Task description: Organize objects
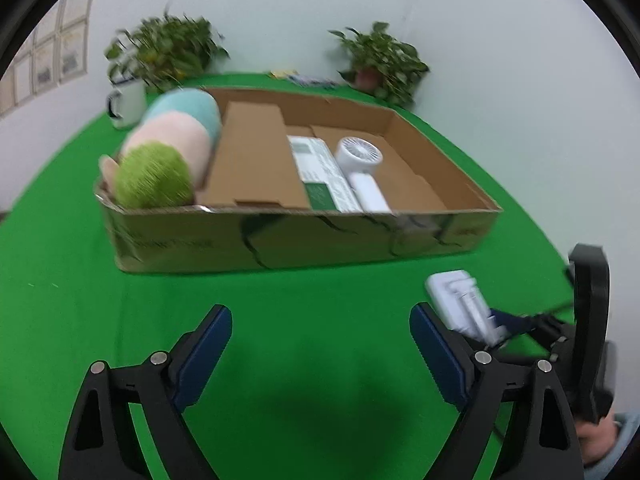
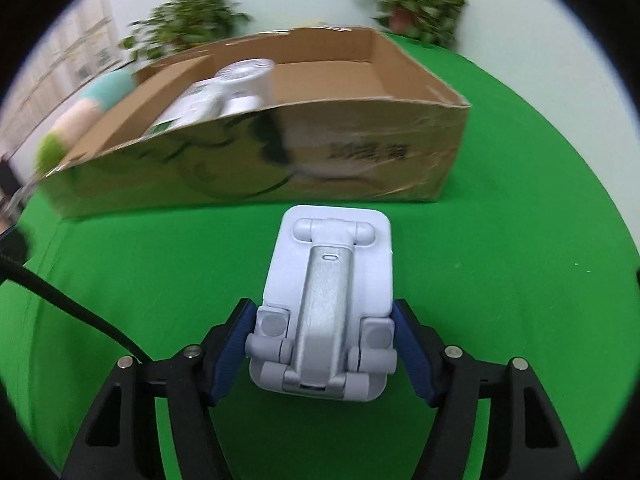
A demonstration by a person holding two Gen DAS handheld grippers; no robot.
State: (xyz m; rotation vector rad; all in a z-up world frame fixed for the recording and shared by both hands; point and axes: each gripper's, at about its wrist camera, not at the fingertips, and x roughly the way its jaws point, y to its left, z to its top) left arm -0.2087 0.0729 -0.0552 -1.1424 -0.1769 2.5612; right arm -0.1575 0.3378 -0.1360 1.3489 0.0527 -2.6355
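Note:
A shallow cardboard box (image 1: 280,240) stands on the green table and shows in the right wrist view too (image 2: 360,152). In it lie a striped plush toy (image 1: 168,152), a folded cardboard piece (image 1: 252,152), a green and white carton (image 1: 324,172) and a white handheld fan (image 1: 360,160). My right gripper (image 2: 322,344) is shut on a white folded phone stand (image 2: 328,300), held above the table in front of the box; the stand also shows in the left wrist view (image 1: 460,300). My left gripper (image 1: 320,340) is open and empty over the green cloth.
Two potted plants (image 1: 172,52) (image 1: 384,60) stand at the back by the wall, with a white mug (image 1: 126,102) beside the left one. Some flat items (image 1: 304,77) lie behind the box. A black strap (image 2: 72,308) crosses the left of the right wrist view.

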